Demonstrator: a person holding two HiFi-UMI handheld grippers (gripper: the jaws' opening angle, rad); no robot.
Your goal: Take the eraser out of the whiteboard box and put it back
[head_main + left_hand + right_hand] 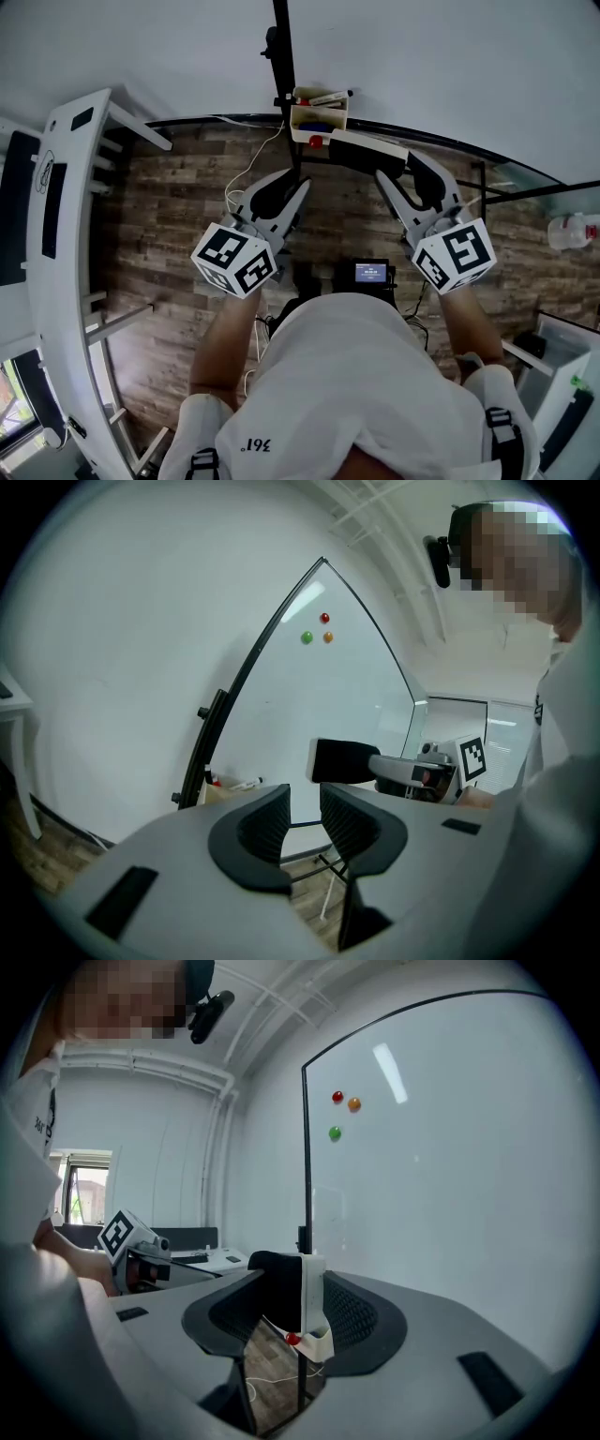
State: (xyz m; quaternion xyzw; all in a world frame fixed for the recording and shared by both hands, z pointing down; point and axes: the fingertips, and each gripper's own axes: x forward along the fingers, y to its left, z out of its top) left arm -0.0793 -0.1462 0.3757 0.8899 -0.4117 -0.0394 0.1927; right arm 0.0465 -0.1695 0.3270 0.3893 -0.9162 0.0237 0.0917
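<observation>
The cream whiteboard box, with markers in it, hangs at the foot of the whiteboard. My right gripper is shut on the eraser, a bar with black felt and a white back, held just right of and below the box. In the right gripper view the eraser fills the gap between the right gripper's pads, with the box just beyond. My left gripper is open and holds nothing. Its view shows the left gripper, the eraser and the box.
A white frame stands at the left over the wooden floor. The whiteboard's black pole rises behind the box. Three round magnets stick to the board. A small screen and cables lie below; a bottle is at the right.
</observation>
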